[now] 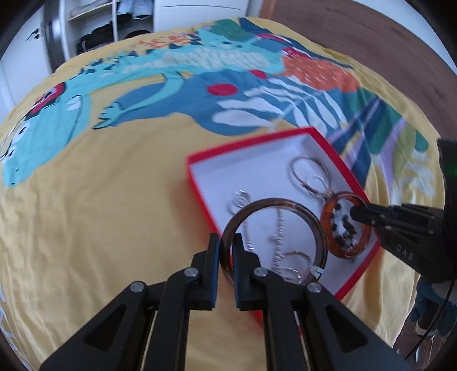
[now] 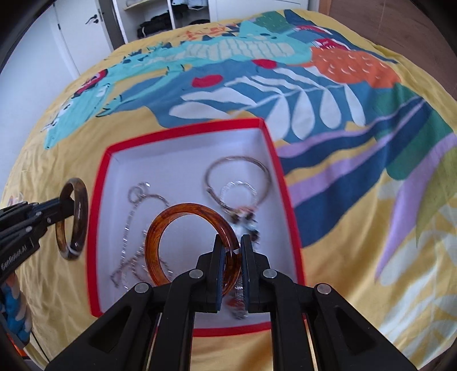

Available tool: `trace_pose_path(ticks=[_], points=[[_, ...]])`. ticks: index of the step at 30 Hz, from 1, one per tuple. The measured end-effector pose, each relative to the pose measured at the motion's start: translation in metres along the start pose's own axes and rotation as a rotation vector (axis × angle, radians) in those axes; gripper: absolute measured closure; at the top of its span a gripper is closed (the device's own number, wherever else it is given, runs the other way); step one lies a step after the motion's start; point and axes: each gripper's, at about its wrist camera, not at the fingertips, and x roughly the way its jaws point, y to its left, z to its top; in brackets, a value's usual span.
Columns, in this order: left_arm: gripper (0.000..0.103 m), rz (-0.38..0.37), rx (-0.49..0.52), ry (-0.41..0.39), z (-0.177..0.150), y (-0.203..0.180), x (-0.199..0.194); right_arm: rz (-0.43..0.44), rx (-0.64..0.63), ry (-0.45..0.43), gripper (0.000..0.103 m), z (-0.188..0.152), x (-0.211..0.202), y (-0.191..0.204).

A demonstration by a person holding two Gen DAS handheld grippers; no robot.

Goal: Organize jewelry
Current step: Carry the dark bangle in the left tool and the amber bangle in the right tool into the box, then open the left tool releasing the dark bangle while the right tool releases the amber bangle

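My left gripper (image 1: 226, 245) is shut on a dark brown bangle (image 1: 311, 219), held above the near edge of a red box with a white inside (image 1: 251, 142). It shows from the side in the right wrist view (image 2: 78, 217), left of the box (image 2: 182, 128). My right gripper (image 2: 231, 251) is shut on an amber bangle (image 2: 171, 219), held over the box; it also shows in the left wrist view (image 1: 334, 248). Inside the box lie silver hoops (image 2: 237, 174) and a thin chain (image 2: 128, 225).
The box lies on a yellow bedspread (image 1: 114, 199) with a colourful dinosaur and leaf print (image 2: 257, 94). White closet shelves and doors (image 2: 160, 17) stand beyond the bed. A brown wooden surface (image 1: 371, 37) is at the far right.
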Motion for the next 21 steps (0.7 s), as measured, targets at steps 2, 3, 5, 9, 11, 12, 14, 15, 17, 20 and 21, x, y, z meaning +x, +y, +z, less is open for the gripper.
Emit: trace_pose_path(ticks=[2,3,5,9,11,12,14,15,17,20,21], points=[[0.096,0.007,0.033,0.01,-0.002,-0.015,0.008,-0.005,0.008,0.01,0.093,-0.004,0.004,-0.01],[0.096,0.007,0.04,0.02,-0.003,-0.02,0.012,-0.007,0.011,0.013,0.093,-0.006,0.004,-0.013],[0.096,0.022,0.055,0.039,-0.005,-0.027,0.021,-0.008,0.014,0.017,0.093,-0.01,0.005,-0.018],[0.096,0.065,0.088,0.06,-0.006,-0.036,0.034,-0.009,0.006,0.029,0.093,-0.015,0.008,-0.026],[0.096,0.085,0.102,0.075,-0.006,-0.039,0.041,-0.01,0.001,0.037,0.093,-0.017,0.01,-0.027],[0.096,0.097,0.104,0.076,-0.006,-0.04,0.043,-0.008,0.0,0.043,0.093,-0.019,0.012,-0.027],[0.096,0.107,0.111,0.078,-0.006,-0.041,0.045,-0.008,-0.004,0.053,0.092,-0.021,0.014,-0.026],[0.096,0.114,0.114,0.078,-0.006,-0.042,0.046,-0.007,-0.006,0.061,0.092,-0.022,0.016,-0.025],[0.095,0.126,0.119,0.08,-0.006,-0.043,0.048,-0.011,-0.011,0.066,0.091,-0.023,0.018,-0.024],[0.094,0.125,0.109,0.076,-0.006,-0.043,0.047,-0.019,-0.017,0.068,0.091,-0.023,0.02,-0.023],[0.094,0.115,0.097,0.073,-0.006,-0.042,0.046,-0.022,-0.016,0.068,0.09,-0.023,0.02,-0.023]])
